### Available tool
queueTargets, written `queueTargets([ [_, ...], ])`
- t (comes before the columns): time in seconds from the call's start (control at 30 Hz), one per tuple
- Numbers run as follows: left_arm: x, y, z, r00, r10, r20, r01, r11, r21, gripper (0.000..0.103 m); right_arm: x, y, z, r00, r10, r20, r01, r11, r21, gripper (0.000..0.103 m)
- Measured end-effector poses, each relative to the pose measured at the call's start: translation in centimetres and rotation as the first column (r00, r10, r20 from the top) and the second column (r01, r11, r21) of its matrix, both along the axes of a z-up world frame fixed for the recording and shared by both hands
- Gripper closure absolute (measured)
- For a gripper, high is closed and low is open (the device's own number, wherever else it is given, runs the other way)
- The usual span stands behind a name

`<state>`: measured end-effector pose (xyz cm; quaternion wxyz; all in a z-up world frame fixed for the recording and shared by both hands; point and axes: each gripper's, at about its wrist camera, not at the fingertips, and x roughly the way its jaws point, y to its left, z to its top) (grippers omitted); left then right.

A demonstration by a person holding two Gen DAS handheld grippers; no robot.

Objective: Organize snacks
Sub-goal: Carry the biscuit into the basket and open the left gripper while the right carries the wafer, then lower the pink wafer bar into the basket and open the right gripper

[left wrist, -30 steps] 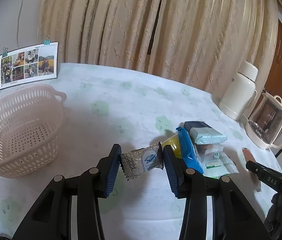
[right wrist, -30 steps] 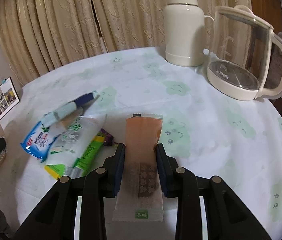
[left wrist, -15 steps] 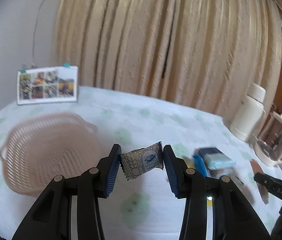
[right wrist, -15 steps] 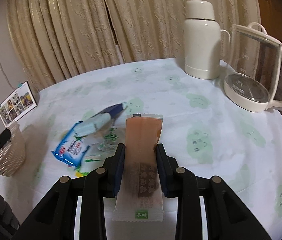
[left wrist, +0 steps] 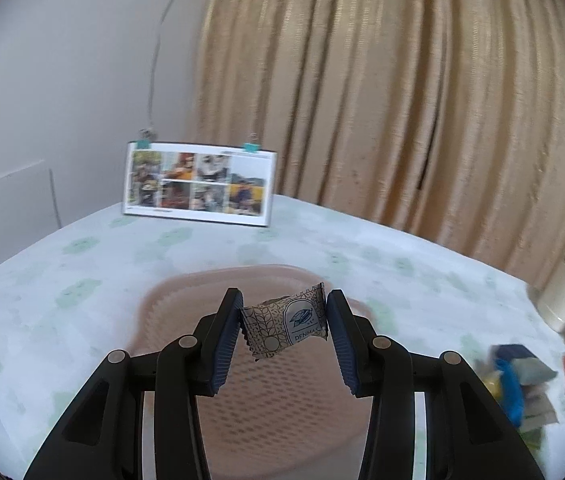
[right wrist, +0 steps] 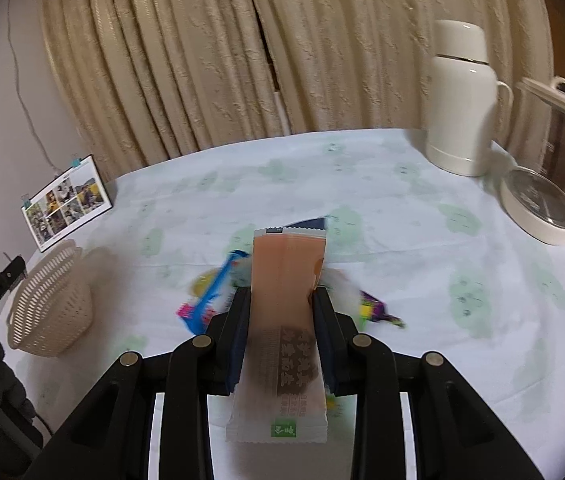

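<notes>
Left wrist view: photo card [left wrist: 199, 182] upper left on the bench [left wrist: 82, 264]; left claw [left wrist: 283, 320] at lower centre pinches a small patterned candy packet [left wrist: 286, 322] by its ends, in the air above the pink basket [left wrist: 274, 400]; blurred snack pile [left wrist: 518, 384] at right edge. Right wrist view: basket [right wrist: 52, 300] at left edge; right claw [right wrist: 281, 312] at centre grips a long orange wrapper [right wrist: 286, 292] by its sides, loose snacks [right wrist: 210, 296] behind it on the bench; white flask [right wrist: 462, 100] and glass kettle [right wrist: 554, 168] upper right.
</notes>
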<state>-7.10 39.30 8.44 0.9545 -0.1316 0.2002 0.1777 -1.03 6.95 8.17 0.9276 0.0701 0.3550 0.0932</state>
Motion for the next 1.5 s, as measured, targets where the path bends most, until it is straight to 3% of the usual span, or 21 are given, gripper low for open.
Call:
queueTargets([
  [0.03,0.0,0.6,-0.2,1.000,0.012,-0.001,-0.012,1.000,-0.013,0.052,0.1,0.6,0.1,1.000,0.010,0.002,-0.010,1.000,0.000,0.075],
  [0.1,-0.4,1.6,-0.3,1.000,0.026,0.006,-0.026,0.999,-0.039,0.035,0.2,2.0,0.3,0.999,0.032,0.006,-0.032,0.999,-0.002,0.075],
  [0.17,-0.7,2.5,-0.6,0.999,0.040,0.019,-0.039,0.997,-0.070,0.031,0.3,3.3,0.5,0.999,0.052,0.009,-0.052,0.999,-0.003,0.074],
  [0.47,-1.7,3.8,-0.5,0.994,0.094,0.051,-0.090,0.992,-0.084,0.031,0.9,10.0,1.9,0.982,0.188,0.028,-0.189,0.982,0.027,0.074],
  [0.93,-4.0,5.3,-0.1,0.969,0.222,0.113,-0.208,0.971,-0.119,0.031,1.6,22.5,2.8,0.897,0.438,0.051,-0.441,0.893,0.091,0.071],
  [1.13,-4.4,5.0,0.2,0.965,0.223,0.137,-0.209,0.972,-0.106,0.031,2.0,25.0,2.0,0.878,0.476,0.038,-0.478,0.872,0.107,0.070],
  [1.23,-4.4,5.4,0.1,0.966,0.224,0.131,-0.208,0.970,-0.122,0.031,2.5,25.4,1.5,0.880,0.474,0.026,-0.473,0.874,0.108,0.063],
  [1.5,-4.4,5.5,0.0,0.968,0.217,0.129,-0.200,0.971,-0.135,0.031,2.9,24.8,0.6,0.894,0.447,0.014,-0.445,0.887,0.122,0.063],
])
